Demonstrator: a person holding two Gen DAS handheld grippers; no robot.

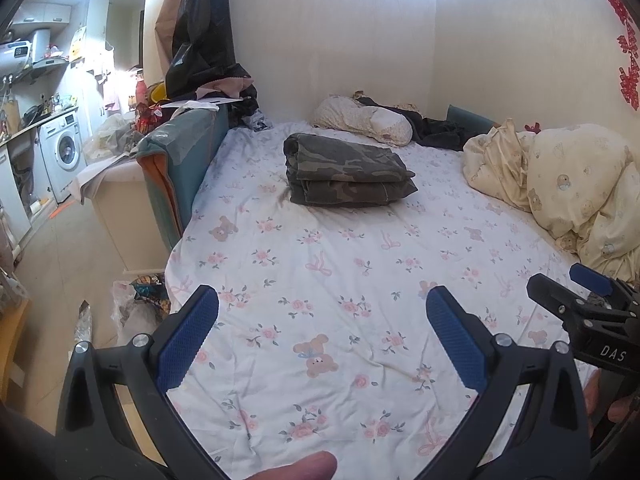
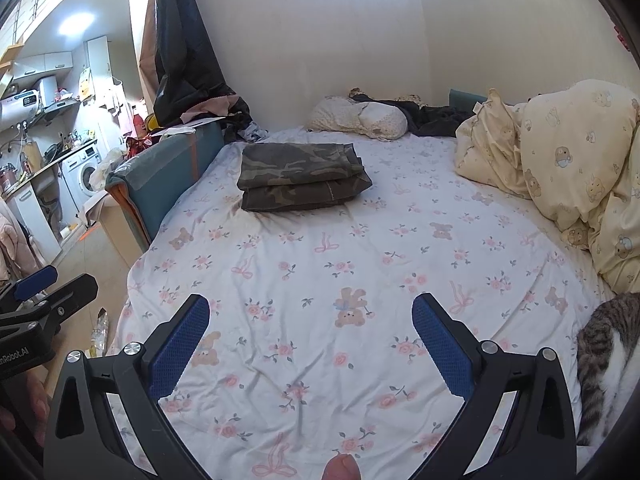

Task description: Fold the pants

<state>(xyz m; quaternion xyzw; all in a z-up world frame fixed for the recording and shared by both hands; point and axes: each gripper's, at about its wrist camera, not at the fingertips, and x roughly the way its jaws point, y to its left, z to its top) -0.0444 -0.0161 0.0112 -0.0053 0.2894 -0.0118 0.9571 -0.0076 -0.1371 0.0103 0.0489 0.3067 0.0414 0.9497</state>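
Matt camouflage cloth is seen in the folded pants [image 1: 347,170]. The bedsheet [image 1: 320,288] is thin, creased printed cotton. Textured blue pads [image 2: 180,344] are set in matt black plastic on the right gripper [image 2: 310,344].

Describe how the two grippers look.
Both are alike: black plastic frames with silver screws, and two fingers faced with blue textured pads. The left gripper and right gripper match. White lettering marks their bodies. Bare fingertips show; no sleeves or cables are visible.

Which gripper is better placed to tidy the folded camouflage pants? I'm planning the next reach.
Left, marginally: both the left gripper and right gripper hover open, but the camouflage pants lie nearer the bed's left edge.
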